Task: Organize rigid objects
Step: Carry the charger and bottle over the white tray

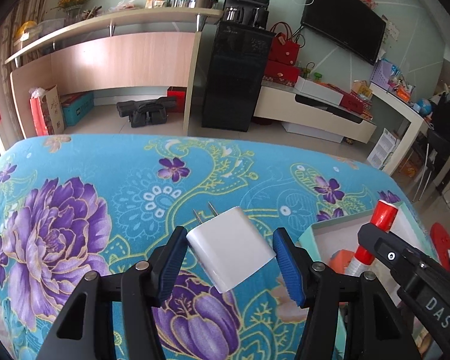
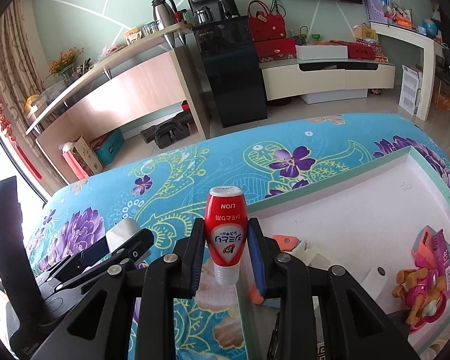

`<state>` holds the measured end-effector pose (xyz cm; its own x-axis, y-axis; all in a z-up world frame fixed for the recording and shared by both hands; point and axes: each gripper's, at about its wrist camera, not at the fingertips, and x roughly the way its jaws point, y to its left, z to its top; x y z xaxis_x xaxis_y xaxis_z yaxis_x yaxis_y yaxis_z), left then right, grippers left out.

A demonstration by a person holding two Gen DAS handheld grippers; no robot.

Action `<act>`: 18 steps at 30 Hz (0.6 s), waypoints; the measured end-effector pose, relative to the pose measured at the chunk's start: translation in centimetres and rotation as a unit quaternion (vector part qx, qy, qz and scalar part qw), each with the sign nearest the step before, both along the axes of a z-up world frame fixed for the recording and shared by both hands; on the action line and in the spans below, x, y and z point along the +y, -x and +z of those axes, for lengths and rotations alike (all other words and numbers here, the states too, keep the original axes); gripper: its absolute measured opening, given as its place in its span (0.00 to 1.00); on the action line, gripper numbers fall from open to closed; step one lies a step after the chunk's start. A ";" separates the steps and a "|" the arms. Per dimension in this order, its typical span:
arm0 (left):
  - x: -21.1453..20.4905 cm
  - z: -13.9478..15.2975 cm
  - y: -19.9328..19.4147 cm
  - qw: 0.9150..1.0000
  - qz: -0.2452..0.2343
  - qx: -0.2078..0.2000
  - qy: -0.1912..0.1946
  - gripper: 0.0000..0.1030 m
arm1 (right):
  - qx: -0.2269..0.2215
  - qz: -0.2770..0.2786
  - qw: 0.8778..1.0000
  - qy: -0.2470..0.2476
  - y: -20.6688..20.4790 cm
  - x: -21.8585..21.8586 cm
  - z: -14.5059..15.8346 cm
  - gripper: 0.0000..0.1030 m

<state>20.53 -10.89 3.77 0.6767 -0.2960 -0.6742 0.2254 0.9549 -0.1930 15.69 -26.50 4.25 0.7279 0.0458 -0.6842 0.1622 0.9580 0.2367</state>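
Observation:
My left gripper (image 1: 229, 258) is shut on a white wall charger (image 1: 229, 249), prongs pointing away, held over the floral cloth. My right gripper (image 2: 226, 246) is shut on a red and white LION bottle (image 2: 226, 231), held upside-down at the left rim of the mint-edged white box (image 2: 360, 216). The bottle (image 1: 375, 234) and right gripper (image 1: 384, 249) also show at the right of the left wrist view, over the box (image 1: 321, 231). The charger (image 2: 121, 234) shows at the left of the right wrist view.
The box holds an orange piece (image 2: 285, 241), white pieces (image 2: 310, 253), a pink packet (image 2: 438, 255) and a pink-orange toy (image 2: 420, 294). The table is covered by a blue floral cloth (image 1: 105, 210). Beyond its far edge are a floor, a desk and a black cabinet (image 1: 234, 78).

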 end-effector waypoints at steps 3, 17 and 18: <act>-1.5 1.5 0.9 1.000 -0.021 -0.022 -0.003 0.60 | -0.009 -0.016 1.000 -0.005 0.5 -1.4 0.7 0.28; -9.6 2.7 3.6 0.991 -0.117 -0.053 -0.034 0.60 | -0.010 -0.134 0.990 -0.035 3.8 -11.0 0.6 0.28; -10.0 2.6 3.8 0.991 -0.121 -0.054 -0.036 0.60 | -0.008 -0.144 0.989 -0.035 4.1 -11.7 0.5 0.28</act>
